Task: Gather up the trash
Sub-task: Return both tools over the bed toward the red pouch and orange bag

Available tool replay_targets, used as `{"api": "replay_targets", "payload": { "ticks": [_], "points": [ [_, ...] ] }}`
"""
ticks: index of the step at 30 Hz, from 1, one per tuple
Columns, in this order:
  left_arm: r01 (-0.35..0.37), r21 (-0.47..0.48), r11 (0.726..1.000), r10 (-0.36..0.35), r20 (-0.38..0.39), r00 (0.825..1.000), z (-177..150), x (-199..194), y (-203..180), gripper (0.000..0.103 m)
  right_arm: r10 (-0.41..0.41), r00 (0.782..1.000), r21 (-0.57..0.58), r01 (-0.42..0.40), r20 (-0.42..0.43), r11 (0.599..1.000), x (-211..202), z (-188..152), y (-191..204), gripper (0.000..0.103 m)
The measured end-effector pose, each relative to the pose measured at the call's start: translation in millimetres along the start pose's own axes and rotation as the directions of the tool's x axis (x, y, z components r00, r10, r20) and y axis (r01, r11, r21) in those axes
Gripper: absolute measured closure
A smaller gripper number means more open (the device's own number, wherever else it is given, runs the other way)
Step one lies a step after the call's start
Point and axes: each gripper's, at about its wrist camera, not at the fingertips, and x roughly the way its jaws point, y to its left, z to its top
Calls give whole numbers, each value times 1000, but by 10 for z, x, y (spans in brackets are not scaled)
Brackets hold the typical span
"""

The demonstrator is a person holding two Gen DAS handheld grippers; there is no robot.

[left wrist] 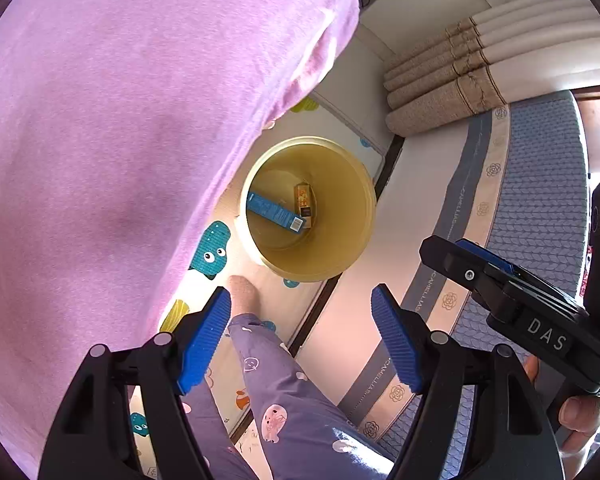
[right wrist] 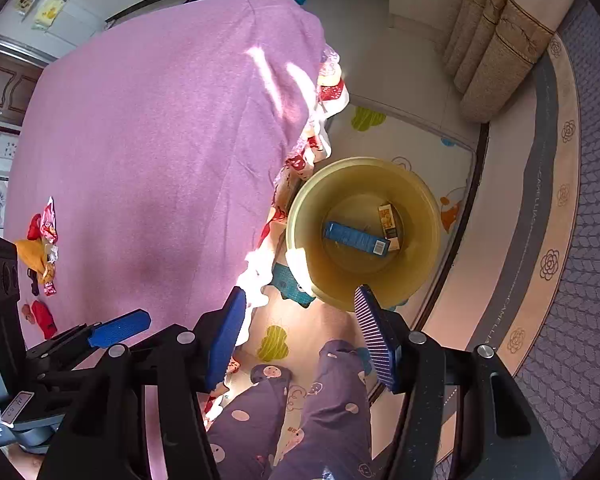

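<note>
Left gripper (left wrist: 300, 328): pointing steeply down over the floor; its blue pads are standing wide apart with nothing between them; released.
Right gripper (right wrist: 300, 338): also aiming down; jaws are gaping, empty; released; in the left view it is showing at the right edge, with a hand (left wrist: 580, 420) under it.
Bin (right wrist: 420, 200): a yellow round tub sitting on the play mat (right wrist: 380, 128), beside the hanging edge of the purple cloth (right wrist: 148, 140); both grippers are hovering above it and a little to the near side.
Blue box (right wrist: 356, 238): lying flat across the bin's bottom, barcode end toward the right.
Orange box (right wrist: 388, 220): lying in the bin too, touching the blue box's barcode end.
Wrappers (right wrist: 44, 240): red and yellow scraps are lying on the purple cloth at its far left, well apart from the bin.
Person: legs in dotted purple trousers (left wrist: 276, 380) are standing on the mat below the grippers; a foot (left wrist: 242, 292) is reaching near the bin.
Bed (right wrist: 580, 240): a quilted grey mattress is curving along the right.
</note>
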Motion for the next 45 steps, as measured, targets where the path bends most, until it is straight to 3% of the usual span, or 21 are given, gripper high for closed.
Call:
{"api": "replay_targets", "payload": {
  "ticks": [8,15,29,38,45],
  "points": [
    [-6,-129,992,16,81,997,-241,-478,833,30,21,1000,-155,-23,-10,988,93,-84,1018,47],
    [11,-278,961,32,151,988,-575,-903,1715,30,41,998,-309,-54,-49,949,253,-276,2027,47],
    [39,-528,848,126,273,954,-1395,-1687,3400,30,79,991,-518,-125,-110,846,574,-829,3876,49],
    [71,-612,788,170,327,930,-1623,-2004,4016,29,95,987,-590,-155,-133,792,709,-995,4604,50],
    [105,-681,725,193,347,918,-1625,-2087,4322,28,104,984,-636,-174,-146,752,867,-787,5090,50]
  ]
}}
